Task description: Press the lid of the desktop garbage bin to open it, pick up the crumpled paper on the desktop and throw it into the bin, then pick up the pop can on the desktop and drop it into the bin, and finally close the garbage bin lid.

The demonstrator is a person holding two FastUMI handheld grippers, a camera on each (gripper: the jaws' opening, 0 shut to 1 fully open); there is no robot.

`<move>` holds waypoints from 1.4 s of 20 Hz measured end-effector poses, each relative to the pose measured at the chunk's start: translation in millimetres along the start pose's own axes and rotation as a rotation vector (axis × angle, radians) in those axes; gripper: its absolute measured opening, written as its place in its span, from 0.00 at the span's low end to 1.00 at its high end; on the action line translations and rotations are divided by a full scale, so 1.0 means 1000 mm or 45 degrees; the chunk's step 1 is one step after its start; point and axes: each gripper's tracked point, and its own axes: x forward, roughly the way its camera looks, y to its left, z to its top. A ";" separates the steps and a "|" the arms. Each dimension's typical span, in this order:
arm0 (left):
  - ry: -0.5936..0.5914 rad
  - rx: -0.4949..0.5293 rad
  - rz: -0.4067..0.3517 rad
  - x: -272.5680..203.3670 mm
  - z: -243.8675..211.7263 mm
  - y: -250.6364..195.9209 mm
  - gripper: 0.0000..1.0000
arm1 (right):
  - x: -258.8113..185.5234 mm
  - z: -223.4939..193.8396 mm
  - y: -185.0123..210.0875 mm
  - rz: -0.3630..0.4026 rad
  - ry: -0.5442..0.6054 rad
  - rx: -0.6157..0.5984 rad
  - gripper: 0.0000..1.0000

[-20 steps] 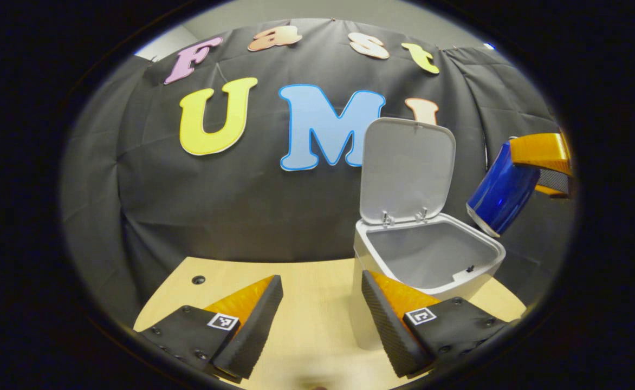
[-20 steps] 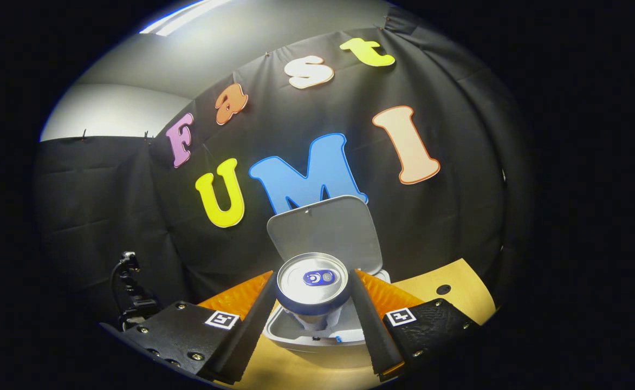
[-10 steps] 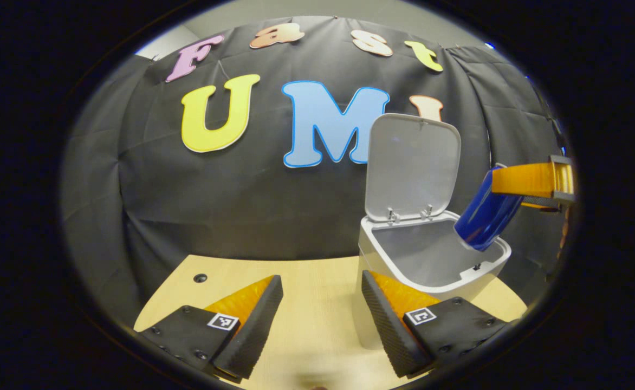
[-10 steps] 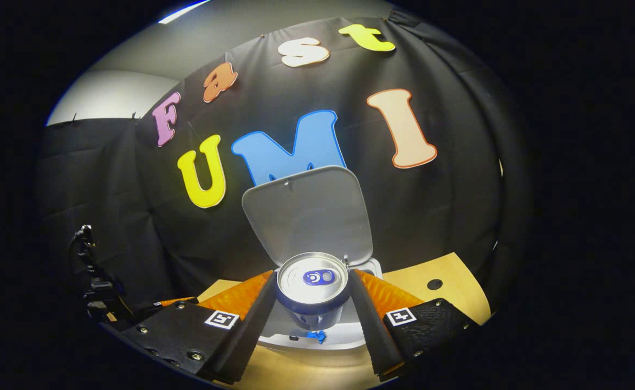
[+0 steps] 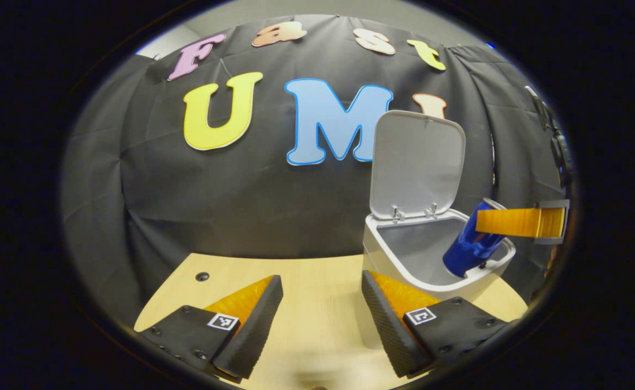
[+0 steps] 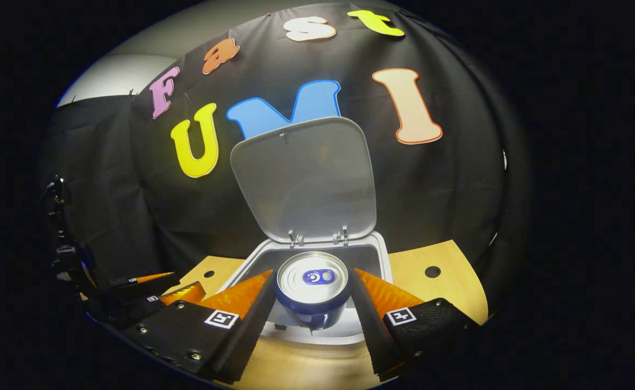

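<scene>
The desktop [image 5: 306, 303] is a pale wood-grain board with a rounded front edge and a small dark round hole [image 5: 202, 277] near its back. On it stands the garbage bin [image 5: 404, 271], a smooth matte plastic box of light grey with softly rounded corners and a thick rim. Its lid [image 5: 416, 162], a flat rounded square of the same plastic, stands upright on two small metal hinge clips at the back, so the bin is open.

The pop can [image 6: 312, 287] is a blue cylinder with a bright, ringed aluminium top and a blue pull-tab; no writing on it can be read. It sits tilted, its lower end dipped inside the bin's opening. The right gripper [image 6: 312, 306] clamps it between both fingers, whose inner faces are ribbed.

The left gripper [image 5: 322, 319] hovers above the desktop just beside the bin, its fingers spread wide and holding nothing. Each gripper carries small square black-and-white marker tags [image 5: 223, 322].
</scene>
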 end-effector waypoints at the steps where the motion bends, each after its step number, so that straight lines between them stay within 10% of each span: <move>1: 0.001 -0.002 0.002 0.000 0.000 0.001 1.00 | 0.004 -0.002 0.000 -0.002 0.012 -0.005 0.84; 28: 0.004 -0.017 0.023 -0.005 -0.002 0.011 1.00 | 0.014 -0.026 -0.006 -0.030 0.049 -0.032 0.91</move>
